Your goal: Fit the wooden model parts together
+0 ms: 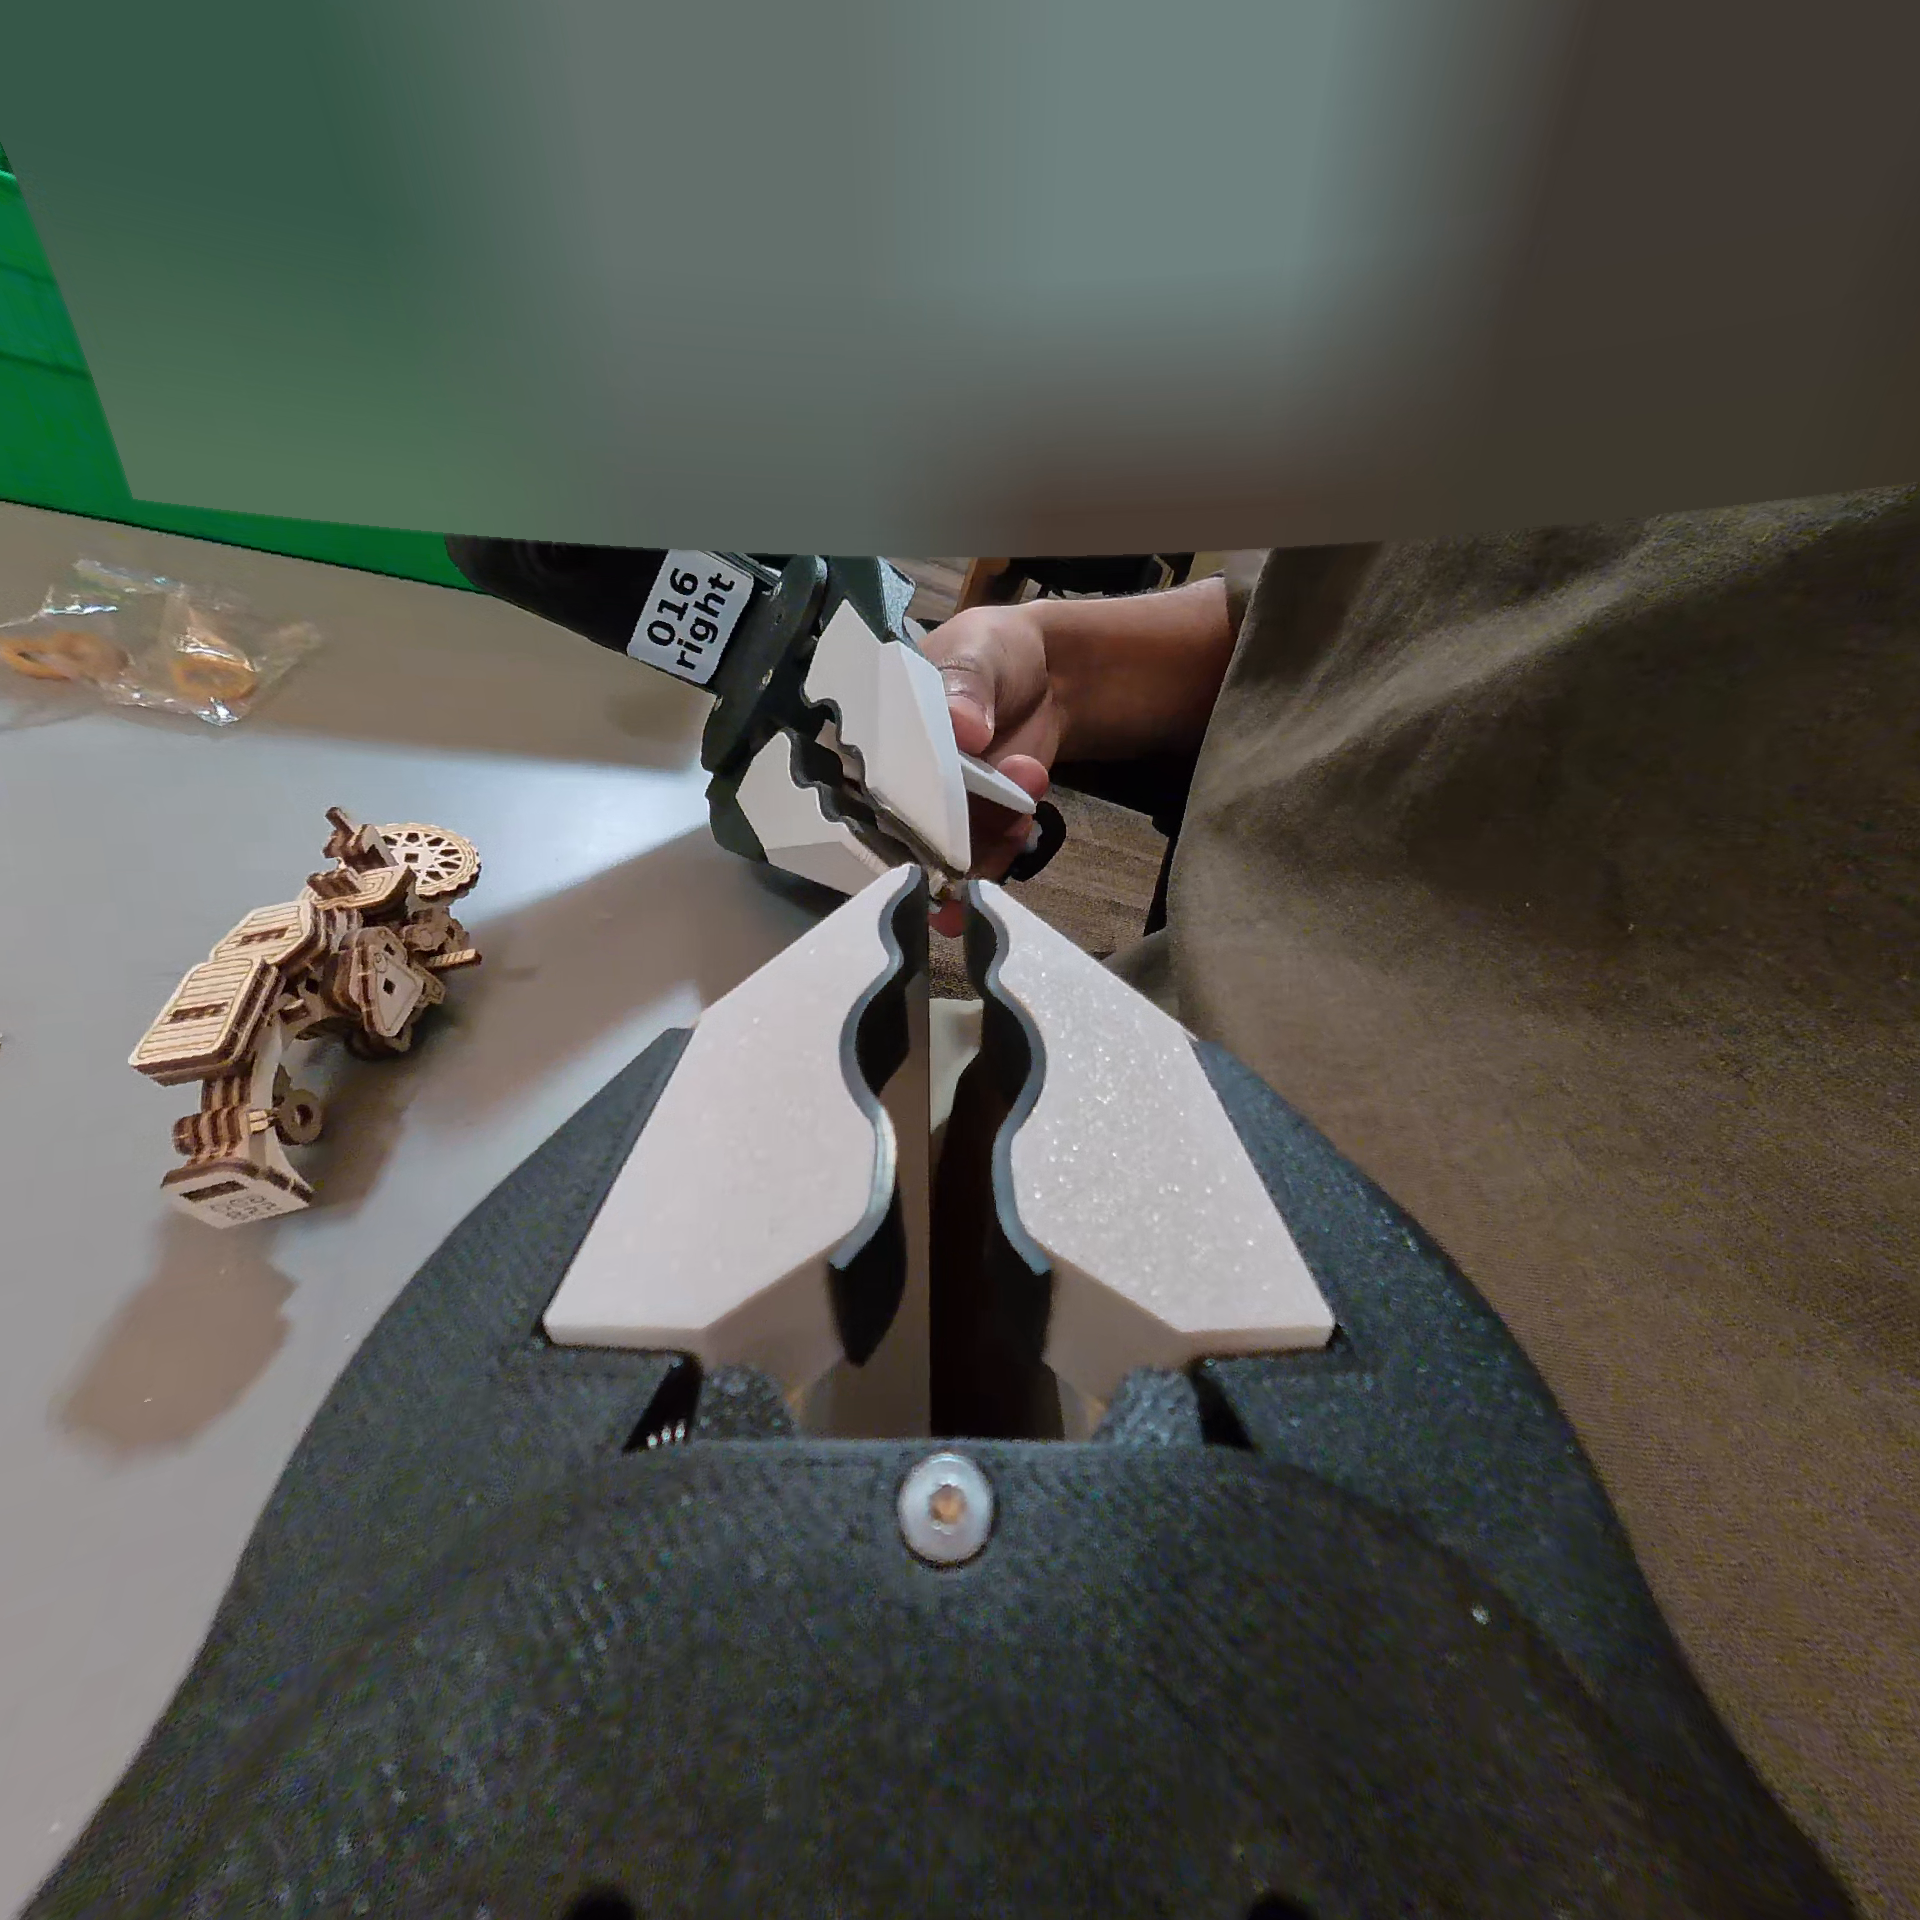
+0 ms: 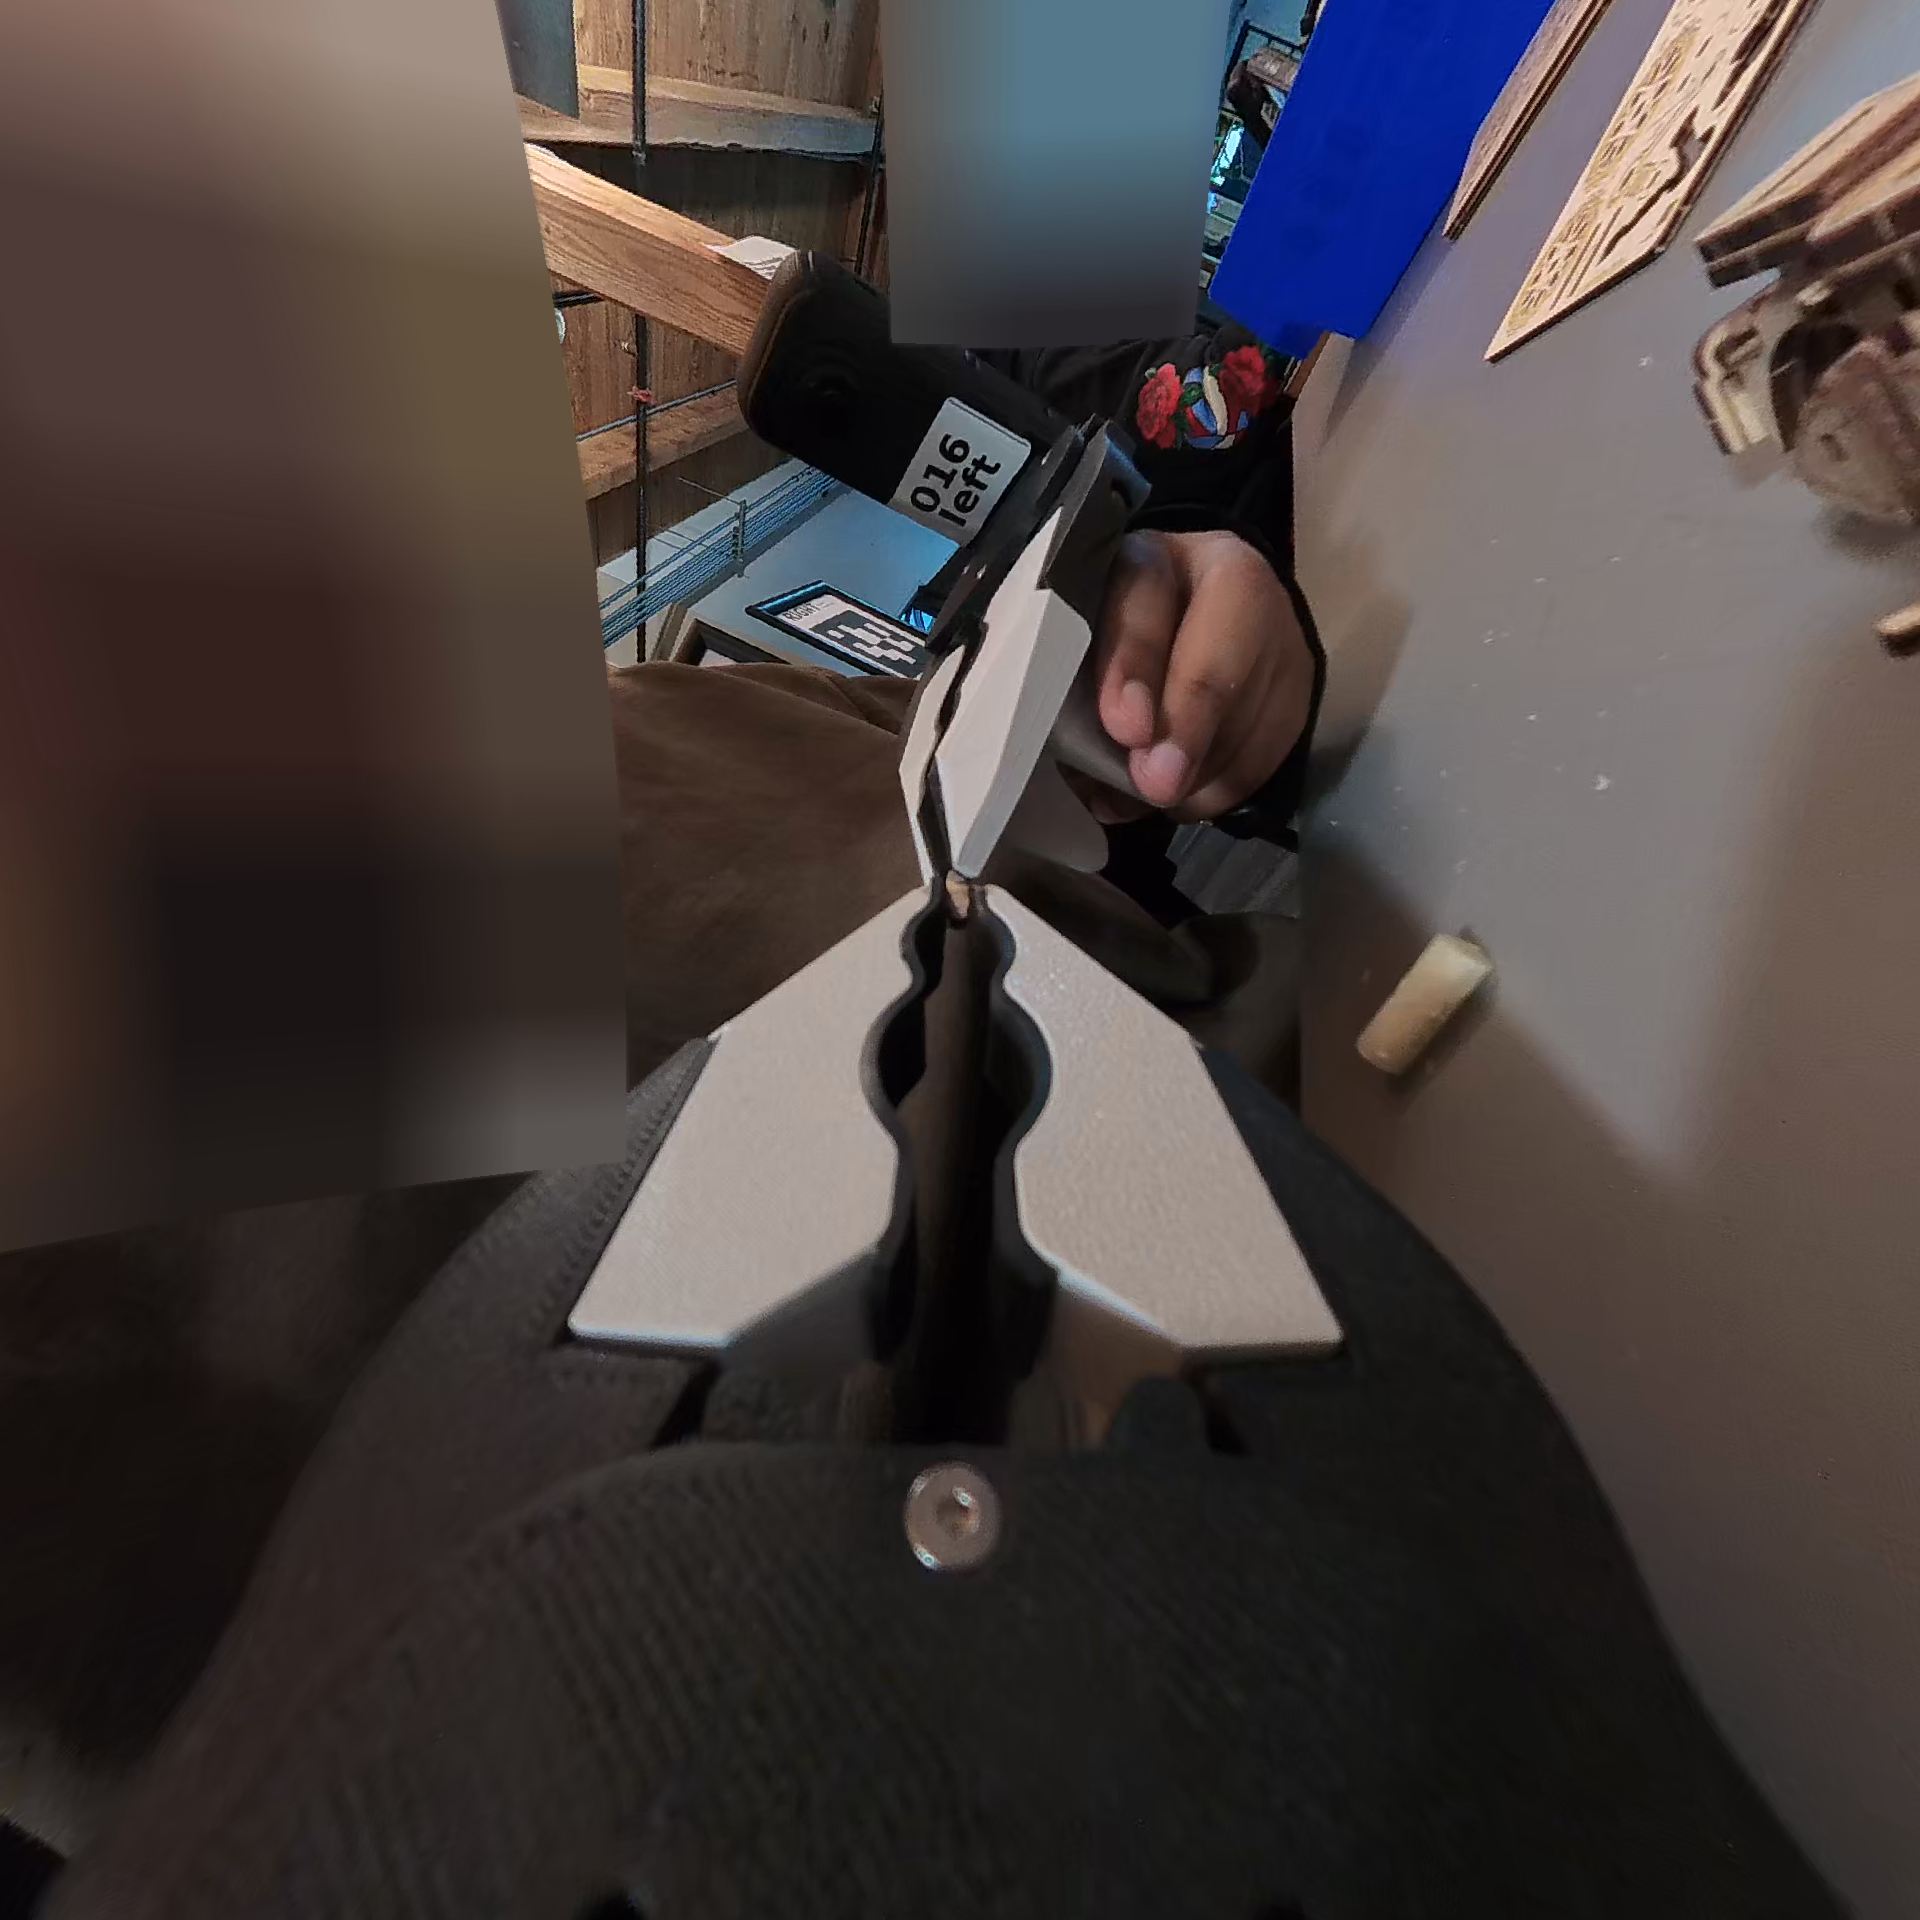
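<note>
Pale tan wooden model with dark burnt edges at nine o'clock on the grey bench; white-fingered, black-bodied left claw; green backdrop at ten o'clock.

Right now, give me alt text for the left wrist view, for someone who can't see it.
The left tongs, white-fingered on a black body and nearly closed, meet the tips of the right tongs tip to tip over a tiny wooden piece, off the grey table's edge. A half-built light-brown wooden model lies on the table to the left.

Left gripper, fingers nearly closed, tips meeting right gripper. Wooden model on grey table, left. Bagged parts far left.
</note>
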